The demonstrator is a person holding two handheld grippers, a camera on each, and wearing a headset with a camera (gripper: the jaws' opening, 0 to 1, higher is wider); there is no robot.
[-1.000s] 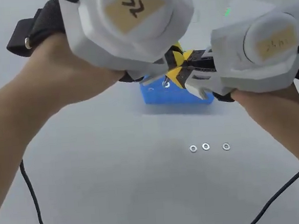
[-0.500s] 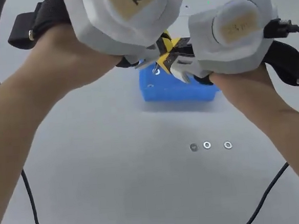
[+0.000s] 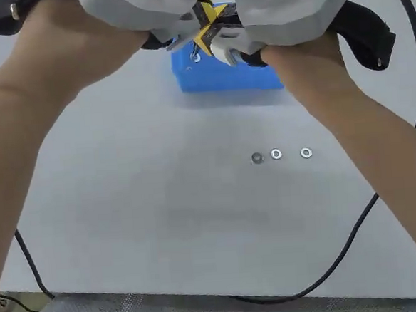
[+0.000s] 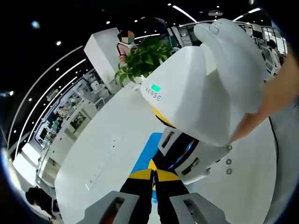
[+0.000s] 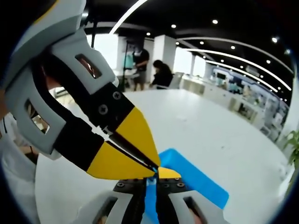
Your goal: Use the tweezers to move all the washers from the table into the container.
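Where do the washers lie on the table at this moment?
In the head view, three washers lie in a short row on the grey table, right of centre, apart from the blue container and nearer to the person than it.

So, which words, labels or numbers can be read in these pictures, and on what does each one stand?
"XENSE": on the white housing of the right gripper, in the left gripper view.
The small green mark just above it: too small to read.
No other text can be read.
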